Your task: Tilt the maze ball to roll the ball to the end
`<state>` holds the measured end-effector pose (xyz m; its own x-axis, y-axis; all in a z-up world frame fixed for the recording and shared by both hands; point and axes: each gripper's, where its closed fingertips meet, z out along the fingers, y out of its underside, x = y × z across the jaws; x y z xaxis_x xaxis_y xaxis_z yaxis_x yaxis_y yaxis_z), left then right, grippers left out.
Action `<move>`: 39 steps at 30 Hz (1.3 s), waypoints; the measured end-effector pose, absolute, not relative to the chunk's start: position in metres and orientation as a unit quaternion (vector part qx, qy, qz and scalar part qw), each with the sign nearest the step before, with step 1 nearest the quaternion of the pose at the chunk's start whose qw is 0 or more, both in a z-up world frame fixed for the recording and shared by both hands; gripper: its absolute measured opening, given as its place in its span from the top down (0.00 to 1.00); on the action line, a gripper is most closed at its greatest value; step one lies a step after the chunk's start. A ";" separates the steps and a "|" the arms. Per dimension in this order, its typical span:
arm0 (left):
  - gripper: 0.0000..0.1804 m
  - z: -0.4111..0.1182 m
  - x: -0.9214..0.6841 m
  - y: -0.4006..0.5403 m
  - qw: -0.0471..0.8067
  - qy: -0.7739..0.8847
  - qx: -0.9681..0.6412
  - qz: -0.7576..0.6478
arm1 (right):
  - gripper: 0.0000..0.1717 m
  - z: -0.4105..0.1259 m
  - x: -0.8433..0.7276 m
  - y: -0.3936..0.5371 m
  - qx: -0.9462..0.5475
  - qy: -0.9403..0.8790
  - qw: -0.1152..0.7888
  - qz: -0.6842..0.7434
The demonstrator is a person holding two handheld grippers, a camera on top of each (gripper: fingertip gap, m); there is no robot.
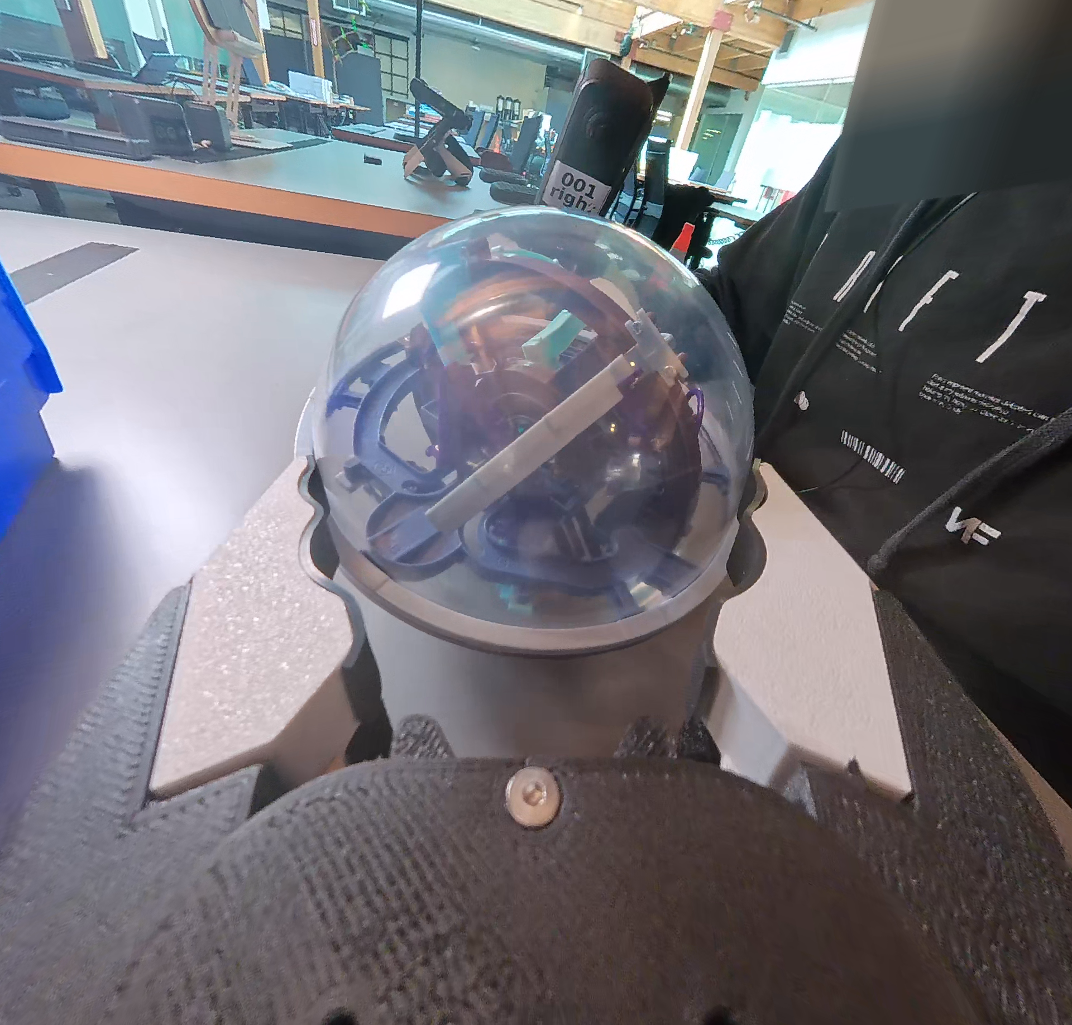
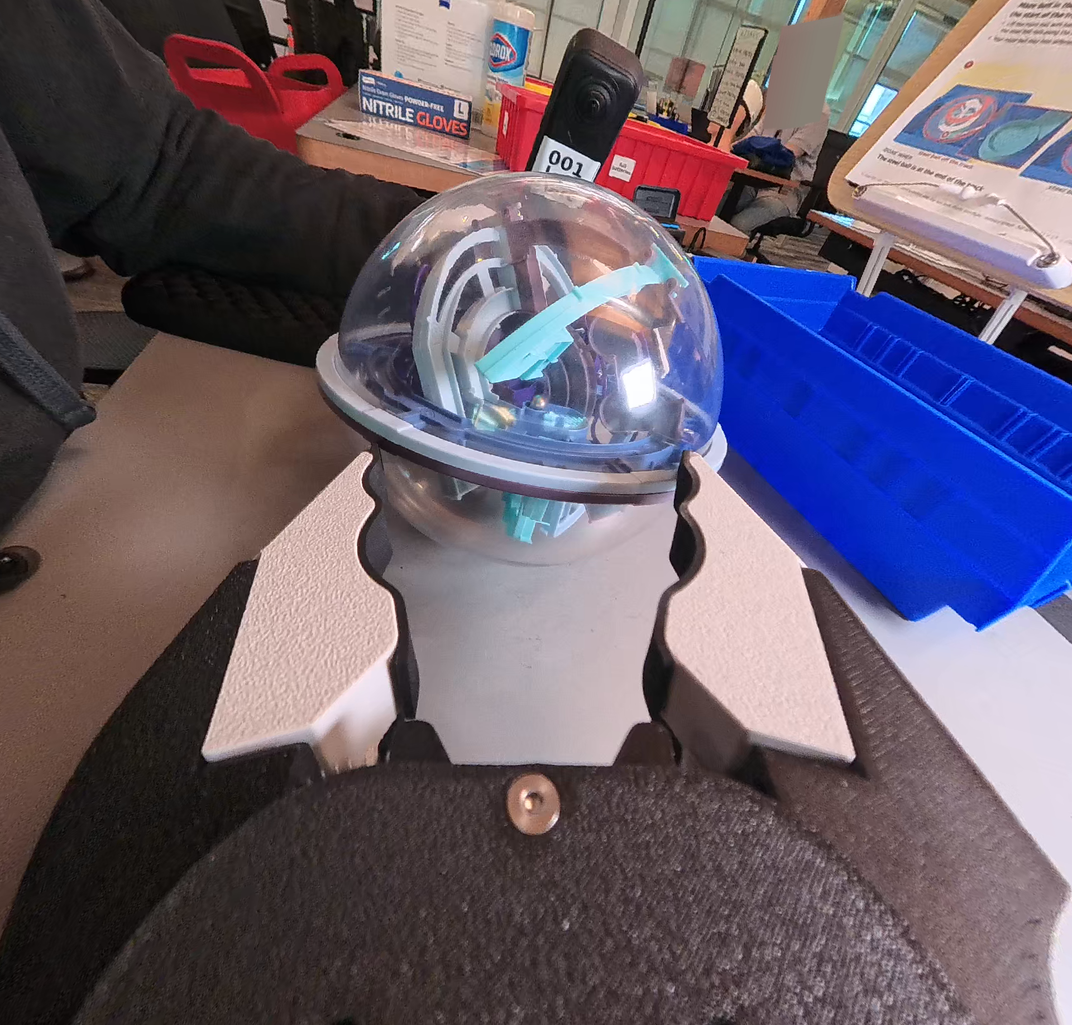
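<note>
I have the left gripper [image 1: 533, 446] clamped on the maze ball [image 1: 533, 417] across its widest part, and the right gripper [image 2: 528, 475] pinching it under the grey rim, above the grey table [image 2: 174, 446], near its edge beside the blue bin [image 2: 870, 446]. I judge we're mid-tilt: the small steel ball [image 2: 538, 401] (if that glint is it) sits low on a track. Next calls for slow, joint rolling.

Opposed close views, seemingly sharing maze ball [image 1: 531, 417]
</note>
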<state>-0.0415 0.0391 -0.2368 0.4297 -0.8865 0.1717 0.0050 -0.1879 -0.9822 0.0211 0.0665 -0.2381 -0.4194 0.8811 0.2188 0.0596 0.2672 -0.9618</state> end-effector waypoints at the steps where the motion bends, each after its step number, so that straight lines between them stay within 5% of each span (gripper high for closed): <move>1: 0.24 -0.237 -0.041 0.039 0.539 0.339 -0.651 -0.412 | 0.43 -0.238 0.021 0.067 -0.346 -0.680 0.413 0.497; 26: 0.17 -0.232 -0.038 0.051 0.526 0.280 -0.672 -0.439 | 0.48 -0.236 0.023 0.080 -0.389 -0.648 0.376 0.536; 36: 0.13 -0.233 -0.043 0.043 0.518 0.280 -0.671 -0.451 | 0.62 -0.240 0.027 0.088 -0.409 -0.643 0.350 0.545; 39: 0.14 -0.239 -0.043 0.048 0.514 0.279 -0.685 -0.435 | 0.75 -0.242 0.028 0.089 -0.407 -0.649 0.349 0.540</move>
<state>-0.0431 0.0483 -0.2391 0.4665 -0.8292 0.3079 0.0645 -0.3153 -0.9468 0.0285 0.0894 -0.2419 -0.4255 0.9049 0.0123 0.1514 0.0846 -0.9848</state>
